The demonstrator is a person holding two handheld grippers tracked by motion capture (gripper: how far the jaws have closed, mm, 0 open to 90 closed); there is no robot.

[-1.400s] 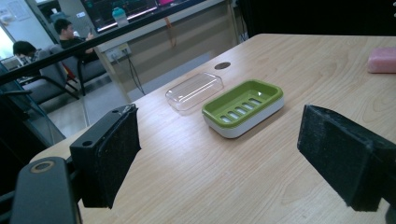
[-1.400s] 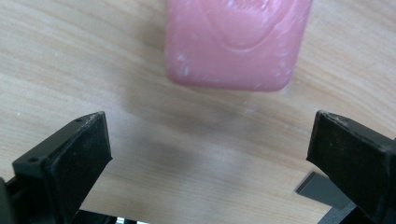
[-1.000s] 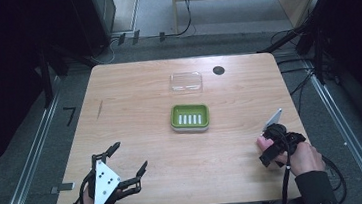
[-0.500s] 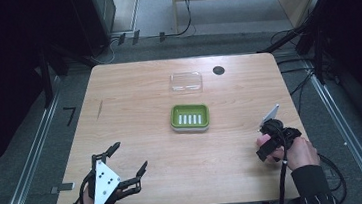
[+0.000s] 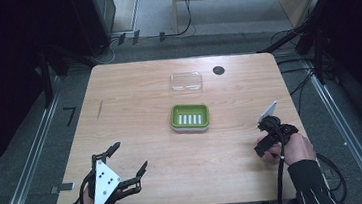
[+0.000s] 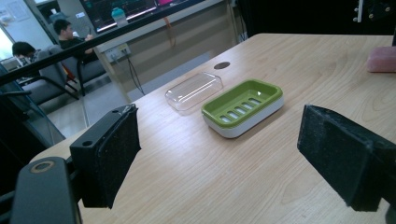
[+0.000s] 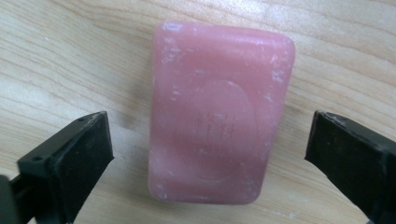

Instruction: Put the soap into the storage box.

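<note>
- Pink, rounded rectangular bar of soap [image 7: 219, 114] is lying flat on the light wooden table [image 5: 138, 101], directly beneath the right hand-held gripper [image 7: 210, 154], whose jaws are standing wide on either side of it, each with bare wood between pad and bar.
- Neither jaw is touching the soap in the right gripper view; whether the pads are resting on the table or hanging above it cannot be told.
- From the high view, the right hand-held gripper [image 5: 266, 136] is sitting near the table's right edge, pointing down, and is hiding the soap under itself.
- Across the table, the left gripper view is catching one end of the pink bar [image 6: 382, 59] at its right border.
- Near the front left corner, the left hand-held gripper [image 5: 127, 158] is holding nothing, its jaws spread wide, well apart from everything else.
- At the table's middle, a green slotted soap dish with a white base [image 5: 189, 117] is sitting empty, with a clear plastic lid [image 5: 186, 82] lying just behind it, apart from it.
- Only the left gripper view is showing the dish's white base and two seated people [image 6: 70, 37] far off in the room.
</note>
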